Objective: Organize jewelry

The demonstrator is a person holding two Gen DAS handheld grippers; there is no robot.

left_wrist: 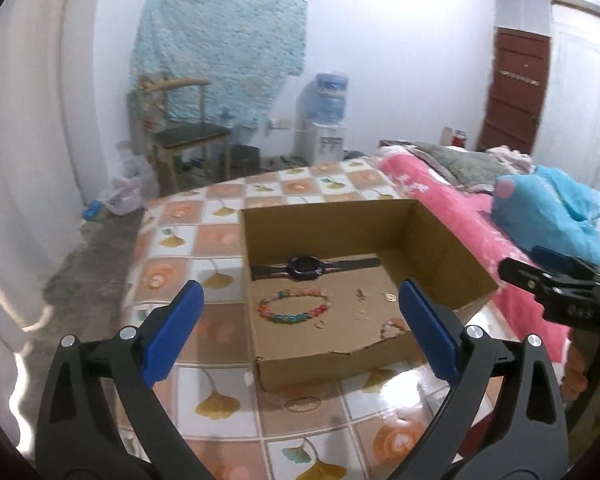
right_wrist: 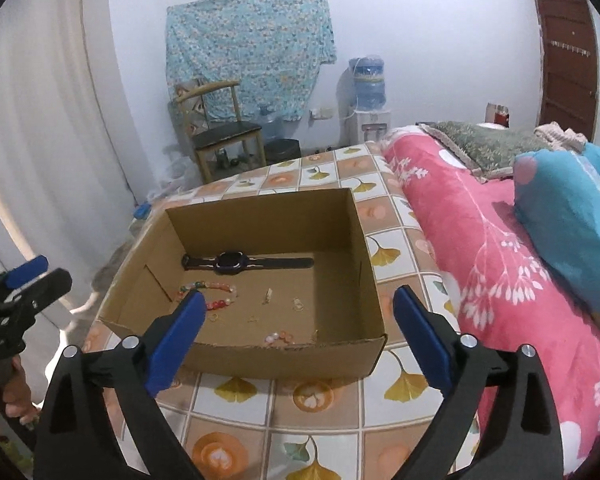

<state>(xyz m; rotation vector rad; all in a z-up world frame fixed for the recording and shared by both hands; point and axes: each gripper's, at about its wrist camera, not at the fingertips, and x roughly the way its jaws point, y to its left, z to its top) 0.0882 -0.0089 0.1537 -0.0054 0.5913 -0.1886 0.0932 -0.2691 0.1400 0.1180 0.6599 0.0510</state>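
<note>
An open cardboard box [left_wrist: 332, 216] [right_wrist: 260, 216] stands on the tiled tablecloth. Inside lie a dark wristwatch [left_wrist: 306, 266] [right_wrist: 236, 262], a multicoloured bead bracelet [left_wrist: 298, 306] [right_wrist: 220, 300], a smaller pink bead bracelet [left_wrist: 392, 328] [right_wrist: 280, 337], a small ring [left_wrist: 321, 324] and tiny gold pieces [left_wrist: 389, 297] [right_wrist: 297, 304]. My left gripper [left_wrist: 300, 328] is open and empty, held in front of the box. My right gripper [right_wrist: 300, 332] is open and empty, held above the box's near wall. Each gripper also shows at the other view's edge.
The table [right_wrist: 320, 396] has a checked cloth with ginkgo leaves. A bed with a pink blanket [right_wrist: 480, 248] and blue pillow [right_wrist: 572, 216] lies to the right. A chair [right_wrist: 224, 136], a water dispenser [right_wrist: 366, 96] and a door [right_wrist: 568, 60] stand at the back.
</note>
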